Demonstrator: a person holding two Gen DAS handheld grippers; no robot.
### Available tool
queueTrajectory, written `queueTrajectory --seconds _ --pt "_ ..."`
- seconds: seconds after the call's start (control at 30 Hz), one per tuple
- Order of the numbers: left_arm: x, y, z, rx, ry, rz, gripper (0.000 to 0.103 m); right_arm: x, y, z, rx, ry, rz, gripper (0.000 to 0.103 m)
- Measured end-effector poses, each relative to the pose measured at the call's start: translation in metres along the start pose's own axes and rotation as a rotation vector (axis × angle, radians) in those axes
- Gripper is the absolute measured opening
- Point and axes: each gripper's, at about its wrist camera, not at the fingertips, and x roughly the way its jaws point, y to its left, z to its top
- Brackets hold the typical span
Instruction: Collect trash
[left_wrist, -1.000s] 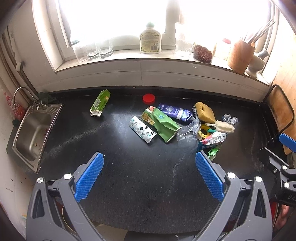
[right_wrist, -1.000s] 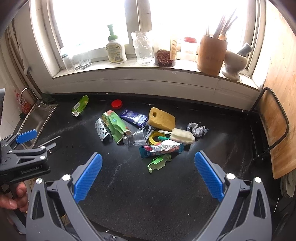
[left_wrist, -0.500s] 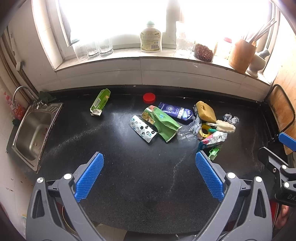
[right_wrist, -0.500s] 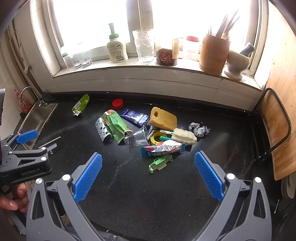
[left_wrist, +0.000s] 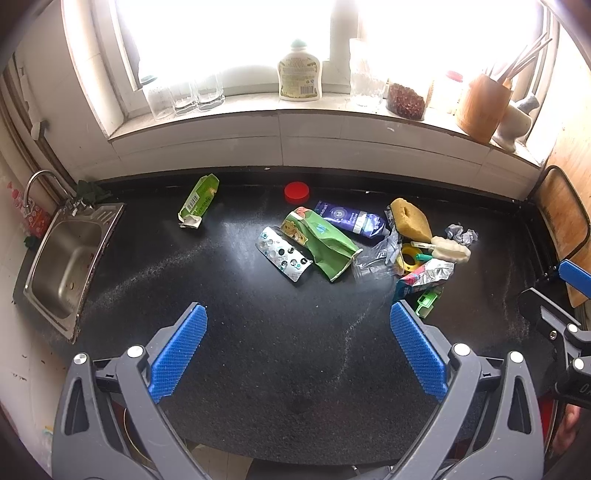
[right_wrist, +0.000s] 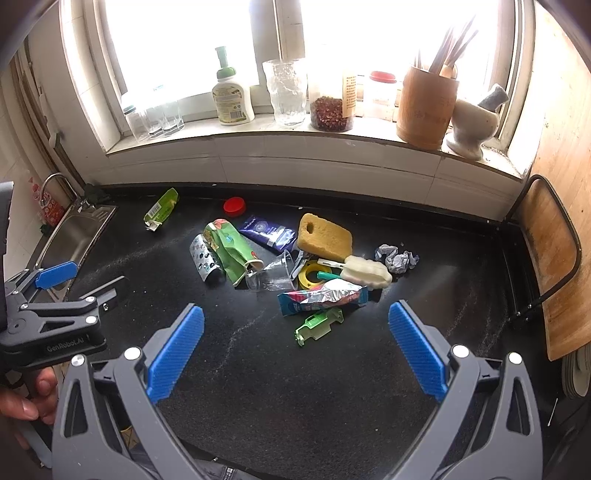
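Note:
Trash lies in a heap on the black counter (left_wrist: 258, 350): a green pouch (left_wrist: 325, 243), a silver blister pack (left_wrist: 282, 254), a dark blue packet (left_wrist: 351, 219), a clear plastic cup (right_wrist: 271, 275), a foil wrapper (right_wrist: 323, 298), a green plastic piece (right_wrist: 317, 326), crumpled foil (right_wrist: 395, 258) and a red lid (left_wrist: 296, 192). A green carton (left_wrist: 197, 201) lies apart to the left. My left gripper (left_wrist: 295, 350) is open and empty, held above the near counter. My right gripper (right_wrist: 295, 349) is open and empty, short of the heap.
A yellow sponge (right_wrist: 325, 238), a yellow tape roll (right_wrist: 314, 275) and a white brush (right_wrist: 365, 272) lie in the heap. A steel sink (left_wrist: 62, 266) is at the left. Bottles, glasses, jars and a wooden utensil holder (right_wrist: 424, 107) stand on the windowsill. A wooden board (right_wrist: 546, 236) leans at the right.
Both grippers have drifted slightly; the scene sits a little lower in both views. Nothing on the counter has moved.

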Motion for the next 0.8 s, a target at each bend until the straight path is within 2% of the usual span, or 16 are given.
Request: queueTrajectory --seconds 0.3,0.5,0.6,0.73,0.8 --pt "0.015 0.010 0.001 0.007 0.007 0.002 0.097 0.019 0.005 0.010 -0.010 0.028 0.029 0.098" --pt "0.048 0.037 0.009 0.055 0.042 0.024 0.097 0.054 0.029 0.030 -0.027 0.057 0.062 0.098" --pt "0.075 0.059 0.018 0.054 0.072 -0.001 0.097 0.084 0.048 0.050 -0.036 0.062 0.063 0.098" --pt "0.119 0.097 0.041 0.072 0.077 0.033 0.097 0.137 0.072 0.082 -0.019 0.072 0.088 0.098" --pt "0.152 0.122 0.059 0.073 0.073 0.027 0.097 0.170 0.087 0.098 -0.020 0.091 0.093 0.098"
